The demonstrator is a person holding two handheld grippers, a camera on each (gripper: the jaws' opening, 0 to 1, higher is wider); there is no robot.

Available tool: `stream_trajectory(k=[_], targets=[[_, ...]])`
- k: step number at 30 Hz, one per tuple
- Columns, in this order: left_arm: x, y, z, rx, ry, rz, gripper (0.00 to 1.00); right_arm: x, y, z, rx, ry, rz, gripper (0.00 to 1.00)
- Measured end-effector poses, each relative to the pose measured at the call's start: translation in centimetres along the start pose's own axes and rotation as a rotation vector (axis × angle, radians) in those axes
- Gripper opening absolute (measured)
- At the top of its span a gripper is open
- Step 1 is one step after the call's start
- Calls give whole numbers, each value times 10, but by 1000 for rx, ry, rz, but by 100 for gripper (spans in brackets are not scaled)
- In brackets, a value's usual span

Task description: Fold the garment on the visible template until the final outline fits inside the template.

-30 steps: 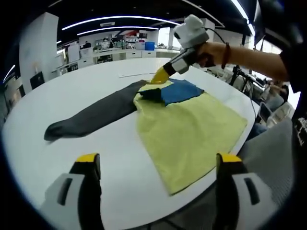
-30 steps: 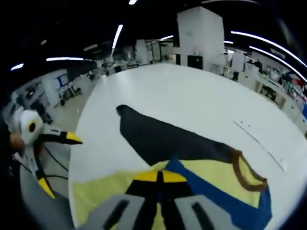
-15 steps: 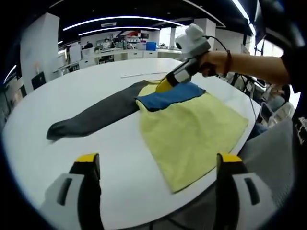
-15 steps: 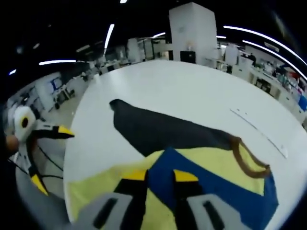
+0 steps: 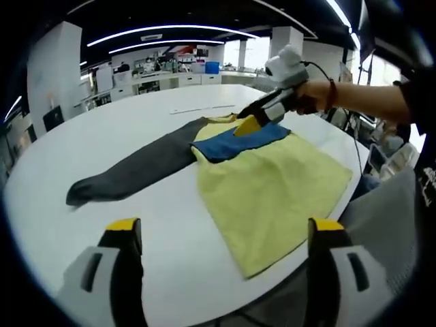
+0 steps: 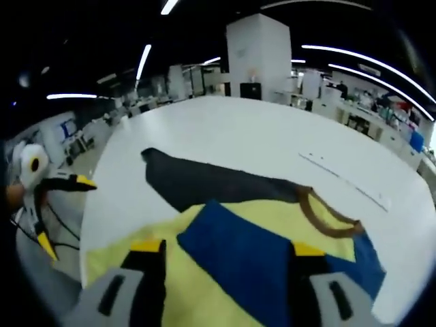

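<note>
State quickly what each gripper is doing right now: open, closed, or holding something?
Left gripper: open, holding nothing.
Right gripper: open above the blue folded sleeve.

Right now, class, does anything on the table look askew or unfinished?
Yes. The garment is half-folded: its blue sleeve lies across the yellow body, but the grey sleeve is spread out flat over the white table. The yellow hem reaches the table's near edge.
</note>
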State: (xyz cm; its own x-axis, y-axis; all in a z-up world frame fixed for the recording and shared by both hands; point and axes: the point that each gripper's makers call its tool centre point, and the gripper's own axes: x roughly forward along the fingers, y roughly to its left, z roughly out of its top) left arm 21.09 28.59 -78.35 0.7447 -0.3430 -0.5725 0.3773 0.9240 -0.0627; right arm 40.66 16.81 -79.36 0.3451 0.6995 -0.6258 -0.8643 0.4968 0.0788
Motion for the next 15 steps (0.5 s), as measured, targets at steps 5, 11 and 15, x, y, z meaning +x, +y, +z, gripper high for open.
stream_trajectory(k=[5,11,15], targets=[[0,-3,3,2,-3,2,99,-15,-20,-13,14,-6,-59,85],[0,-7,4,11,4,-3,99,-40,-40,-33,12,-5,-108,87],[1,-13,5,24,6,-22,99,-57,-57,-44,22,-20,-144,87]])
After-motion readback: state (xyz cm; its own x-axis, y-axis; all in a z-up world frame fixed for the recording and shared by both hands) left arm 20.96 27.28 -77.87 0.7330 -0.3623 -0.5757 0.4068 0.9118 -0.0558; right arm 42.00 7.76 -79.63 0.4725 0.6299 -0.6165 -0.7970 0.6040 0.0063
